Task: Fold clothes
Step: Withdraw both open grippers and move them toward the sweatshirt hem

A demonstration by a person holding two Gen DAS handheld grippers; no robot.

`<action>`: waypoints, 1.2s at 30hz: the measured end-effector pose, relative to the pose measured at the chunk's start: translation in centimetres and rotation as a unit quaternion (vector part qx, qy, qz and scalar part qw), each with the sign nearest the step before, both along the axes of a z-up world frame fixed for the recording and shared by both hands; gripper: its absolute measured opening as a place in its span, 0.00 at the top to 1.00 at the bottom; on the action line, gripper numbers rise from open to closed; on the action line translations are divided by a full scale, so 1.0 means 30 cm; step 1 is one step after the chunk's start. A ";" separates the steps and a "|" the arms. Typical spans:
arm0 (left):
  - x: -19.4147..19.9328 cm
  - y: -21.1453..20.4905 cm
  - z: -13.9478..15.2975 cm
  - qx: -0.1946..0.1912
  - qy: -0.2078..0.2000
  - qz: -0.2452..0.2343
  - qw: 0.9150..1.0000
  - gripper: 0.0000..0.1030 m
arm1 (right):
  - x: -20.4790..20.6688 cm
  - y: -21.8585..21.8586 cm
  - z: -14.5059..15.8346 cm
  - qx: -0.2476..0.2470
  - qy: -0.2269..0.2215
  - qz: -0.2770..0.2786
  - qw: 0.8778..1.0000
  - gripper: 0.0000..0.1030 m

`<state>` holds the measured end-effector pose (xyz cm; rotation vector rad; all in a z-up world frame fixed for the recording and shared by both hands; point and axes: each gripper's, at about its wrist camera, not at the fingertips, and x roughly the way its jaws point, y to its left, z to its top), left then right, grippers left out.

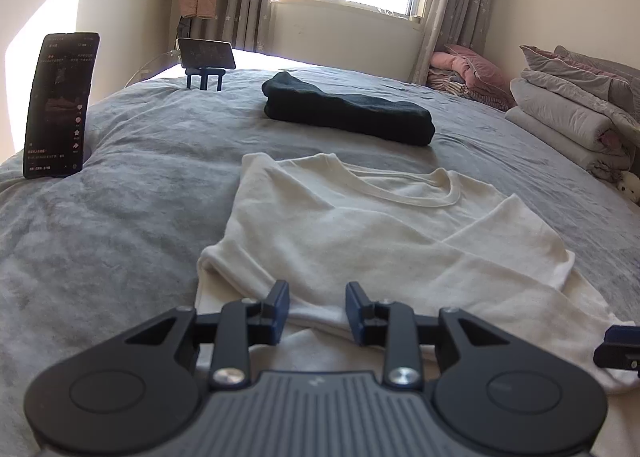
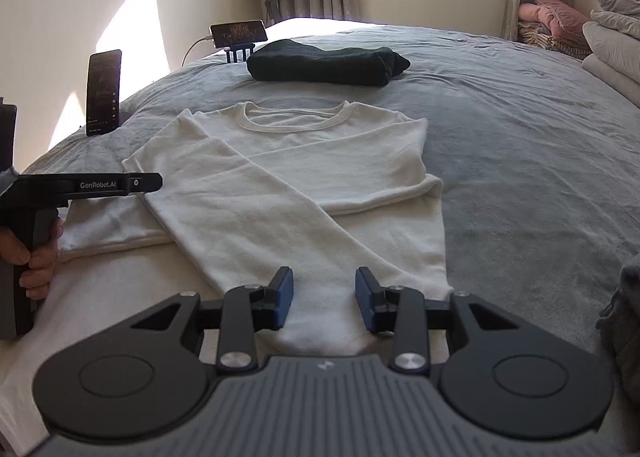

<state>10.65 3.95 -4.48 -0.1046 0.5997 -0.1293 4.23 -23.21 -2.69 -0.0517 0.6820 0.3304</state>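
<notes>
Now my white shirt (image 2: 304, 177) lies flat on the grey bed (image 2: 520, 137), neck toward the window, both sleeves folded across its front. My right claw (image 2: 324, 299) hovers at the shirt's near hem, jaws narrowly apart with cloth below them, gripping nothing. My left claw (image 1: 317, 313) sits the same way over the hem's other side, empty too. Beyond the collar lies a folded dark garment (image 2: 324, 63); two phones (image 2: 104, 93) stand on the bed's left.
</notes>
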 end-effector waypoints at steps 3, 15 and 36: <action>-0.002 0.002 -0.002 -0.002 -0.001 0.000 1.000 0.69 | -0.038 -0.020 -0.007 -0.015 -0.005 0.007 1.000 0.70; -0.082 0.041 0.053 -0.066 -0.029 -0.007 0.997 0.66 | -0.166 -0.122 0.022 -0.040 -0.007 -0.002 0.999 0.74; -0.558 -0.122 -0.011 0.035 -0.026 -0.232 0.972 0.58 | -0.359 0.107 -0.018 -0.065 -0.030 0.152 0.986 0.64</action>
